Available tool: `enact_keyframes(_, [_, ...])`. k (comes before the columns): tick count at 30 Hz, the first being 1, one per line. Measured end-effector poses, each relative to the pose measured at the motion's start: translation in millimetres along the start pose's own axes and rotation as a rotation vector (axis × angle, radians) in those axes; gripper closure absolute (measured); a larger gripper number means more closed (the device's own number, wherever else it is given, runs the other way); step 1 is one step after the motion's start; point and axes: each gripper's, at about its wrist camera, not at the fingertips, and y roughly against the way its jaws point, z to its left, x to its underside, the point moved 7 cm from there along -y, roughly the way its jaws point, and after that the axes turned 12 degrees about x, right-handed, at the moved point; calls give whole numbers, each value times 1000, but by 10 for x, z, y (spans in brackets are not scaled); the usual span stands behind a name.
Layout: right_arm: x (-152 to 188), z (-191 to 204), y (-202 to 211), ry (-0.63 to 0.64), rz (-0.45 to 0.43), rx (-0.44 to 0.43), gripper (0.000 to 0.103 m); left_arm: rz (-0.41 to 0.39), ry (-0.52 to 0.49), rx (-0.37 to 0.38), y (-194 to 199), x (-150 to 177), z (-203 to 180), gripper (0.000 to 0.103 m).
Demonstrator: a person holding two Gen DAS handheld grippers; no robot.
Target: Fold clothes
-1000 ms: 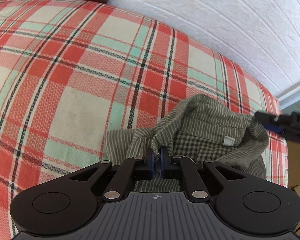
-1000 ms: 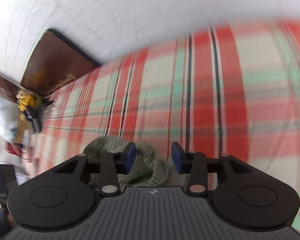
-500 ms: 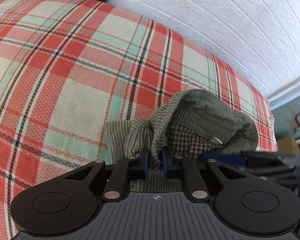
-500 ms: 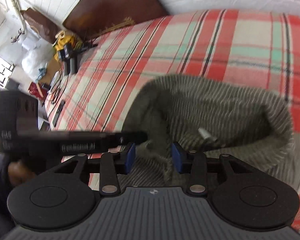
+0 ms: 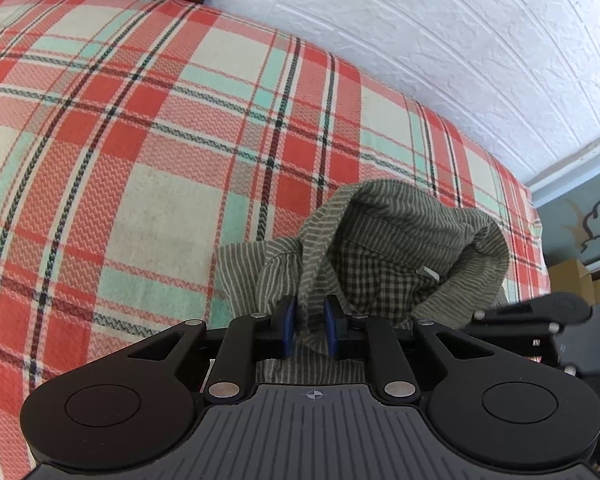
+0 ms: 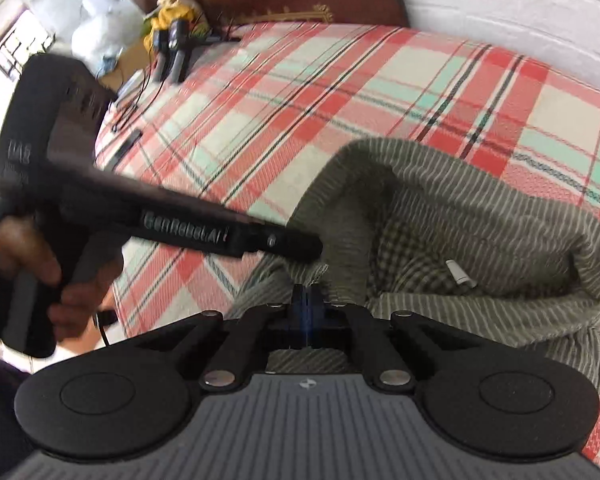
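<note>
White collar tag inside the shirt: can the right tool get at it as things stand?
Probably not right away. The right tool is shut on the shirt edge, so it must let go first. Otherwise the white tag lies exposed in the open collar, nothing covering it.

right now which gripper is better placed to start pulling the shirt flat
Right. The right gripper is shut tight on the striped shirt edge near the collar. The left gripper straddles a fold, but its blue pads show a gap, so its hold looks looser.

Bright daylight, soft shadows, strong fisheye bending at edges, motion blur on left gripper.
</note>
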Motion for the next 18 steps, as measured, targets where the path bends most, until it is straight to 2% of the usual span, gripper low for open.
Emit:
enact_keyframes(2, [55, 36, -17, 12, 20, -12, 103, -4, 1, 4, -11, -31, -14, 72])
enact_keyframes(6, [145, 19, -64, -19, 40, -8, 103, -18, -12, 1, -80, -126, -47, 55])
enact_keyframes(9, [208, -4, -99, -52, 52, -4, 103, -11, -22, -9, -196, -188, -52, 55])
enact_keyframes(11, [190, -18, -23, -69, 47, -31, 102, 4, -25, 11, -249, -192, -59, 56])
enact_keyframes(12, [160, -31, 49, -79, 39, -52, 100, 2, -32, 6, -253, -186, -51, 61])
enact_keyframes(13, [112, -70, 144, -94, 23, -69, 99, 1, -37, 3, -247, -177, -41, 65])
enact_keyframes(16, [-83, -260, 450, -143, -54, -84, 97, -10, -9, 28, -210, -152, 11, 65])
enact_keyframes(18, [-277, -422, 556, -148, -101, -41, 93, -21, 4, 40, -200, -148, 32, 65])
